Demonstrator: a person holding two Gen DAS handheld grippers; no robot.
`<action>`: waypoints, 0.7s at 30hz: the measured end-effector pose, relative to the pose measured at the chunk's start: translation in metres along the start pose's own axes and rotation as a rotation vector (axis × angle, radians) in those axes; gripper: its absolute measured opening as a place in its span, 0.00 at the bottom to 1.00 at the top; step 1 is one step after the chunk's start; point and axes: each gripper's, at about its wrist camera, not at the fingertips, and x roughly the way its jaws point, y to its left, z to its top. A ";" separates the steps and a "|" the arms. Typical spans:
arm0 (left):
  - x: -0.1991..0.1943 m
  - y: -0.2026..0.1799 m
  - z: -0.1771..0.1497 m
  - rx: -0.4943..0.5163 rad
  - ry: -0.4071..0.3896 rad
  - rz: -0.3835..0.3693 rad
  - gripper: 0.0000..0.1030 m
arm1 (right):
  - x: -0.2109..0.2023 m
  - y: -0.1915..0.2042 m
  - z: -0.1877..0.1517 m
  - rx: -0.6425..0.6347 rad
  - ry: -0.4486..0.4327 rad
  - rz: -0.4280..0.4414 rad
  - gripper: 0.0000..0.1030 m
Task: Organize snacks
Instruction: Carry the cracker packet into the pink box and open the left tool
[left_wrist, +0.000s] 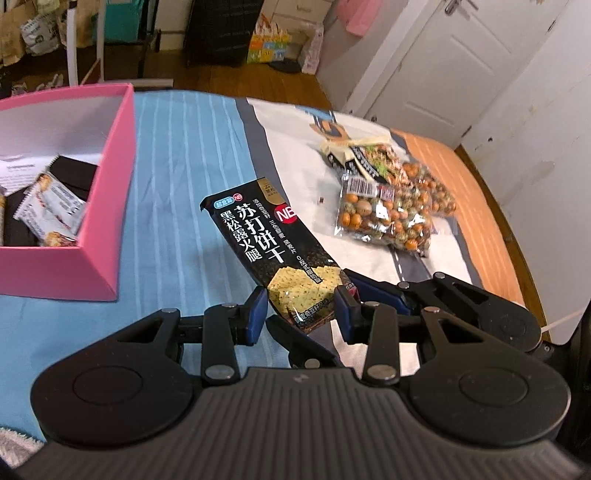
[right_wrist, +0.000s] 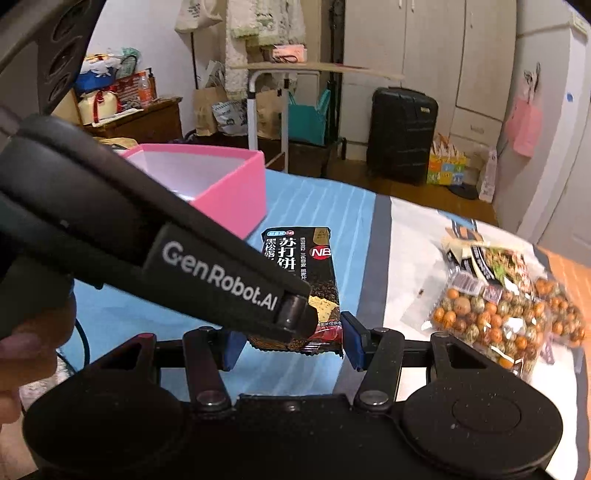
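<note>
A black soda-cracker packet (left_wrist: 273, 254) stands tilted above the bed, its lower end between the blue pads of my left gripper (left_wrist: 300, 314), which is shut on it. In the right wrist view the same packet (right_wrist: 303, 280) sits between the pads of my right gripper (right_wrist: 293, 341), which also looks closed on its lower end. The left gripper's black body (right_wrist: 155, 236) crosses that view at the left. A pink box (left_wrist: 92, 206) with several snack packets inside stands at the left; it also shows in the right wrist view (right_wrist: 236, 192).
Bags of coloured coated nuts (left_wrist: 391, 210) and a dark snack bag (left_wrist: 362, 155) lie on the bedspread at the right; the nuts also show in the right wrist view (right_wrist: 498, 317). A black suitcase (right_wrist: 402, 133), a small table and bags stand on the floor beyond the bed.
</note>
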 end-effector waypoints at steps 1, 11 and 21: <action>-0.006 0.002 -0.001 -0.007 -0.013 -0.002 0.36 | -0.002 0.003 0.002 -0.009 -0.008 0.003 0.57; -0.053 0.035 -0.007 -0.077 -0.102 0.000 0.36 | -0.013 0.045 0.024 -0.147 -0.050 0.022 0.57; -0.077 0.063 0.000 -0.122 -0.146 0.051 0.35 | -0.004 0.072 0.050 -0.220 -0.055 0.089 0.57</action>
